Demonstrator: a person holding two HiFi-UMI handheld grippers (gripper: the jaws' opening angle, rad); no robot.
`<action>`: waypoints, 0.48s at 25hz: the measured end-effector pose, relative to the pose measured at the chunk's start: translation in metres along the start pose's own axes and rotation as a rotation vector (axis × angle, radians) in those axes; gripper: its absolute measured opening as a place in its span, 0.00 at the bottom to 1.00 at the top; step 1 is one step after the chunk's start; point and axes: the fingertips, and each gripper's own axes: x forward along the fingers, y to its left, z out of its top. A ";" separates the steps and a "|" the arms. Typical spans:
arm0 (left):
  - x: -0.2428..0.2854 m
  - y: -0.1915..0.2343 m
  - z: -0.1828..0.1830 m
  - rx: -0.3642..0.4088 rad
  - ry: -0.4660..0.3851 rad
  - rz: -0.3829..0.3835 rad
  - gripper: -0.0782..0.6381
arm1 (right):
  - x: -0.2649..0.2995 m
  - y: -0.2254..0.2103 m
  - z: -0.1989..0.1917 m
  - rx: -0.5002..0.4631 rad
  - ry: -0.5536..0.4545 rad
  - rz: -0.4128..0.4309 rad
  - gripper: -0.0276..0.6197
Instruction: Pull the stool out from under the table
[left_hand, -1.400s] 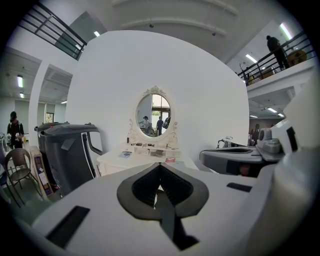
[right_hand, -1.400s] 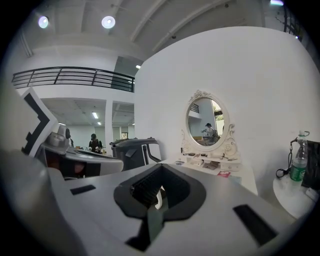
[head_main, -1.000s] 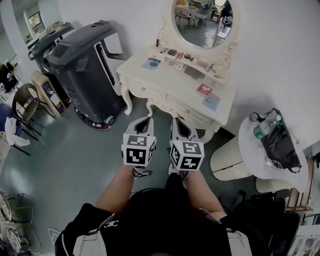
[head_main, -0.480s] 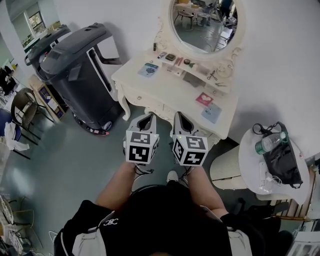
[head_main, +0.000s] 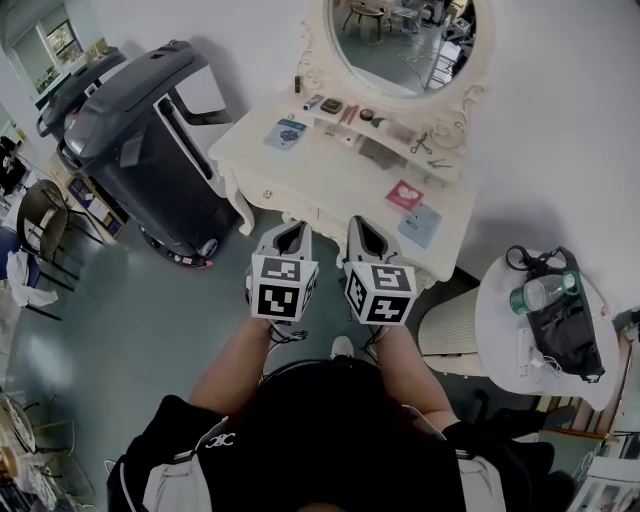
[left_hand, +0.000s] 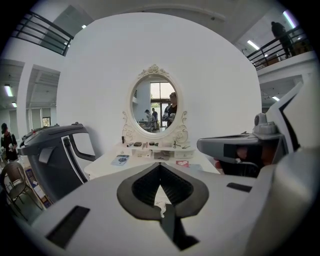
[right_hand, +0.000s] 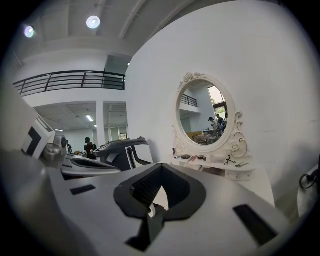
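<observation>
Head view: two clenched grippers side by side at a dressing table's front edge.
Both the left gripper (head_main: 290, 230) and the right gripper (head_main: 358, 224) have their jaws pressed together on nothing. They point toward the cream carved dressing table (head_main: 330, 175) with its oval mirror (head_main: 400, 40). The stool cannot be made out: the tabletop and the grippers hide the space under the table.

Bright even indoor light, soft shadows — fisheye warp, black vignetted corners
</observation>
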 end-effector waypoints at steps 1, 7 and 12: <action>0.003 0.001 0.001 -0.003 0.002 0.002 0.11 | 0.003 -0.003 -0.001 -0.002 0.006 0.002 0.05; 0.031 0.004 -0.001 -0.051 0.029 0.039 0.11 | 0.019 -0.026 -0.006 -0.019 0.040 0.023 0.05; 0.054 0.002 0.005 -0.132 0.014 0.072 0.11 | 0.036 -0.057 -0.007 0.012 0.063 0.042 0.05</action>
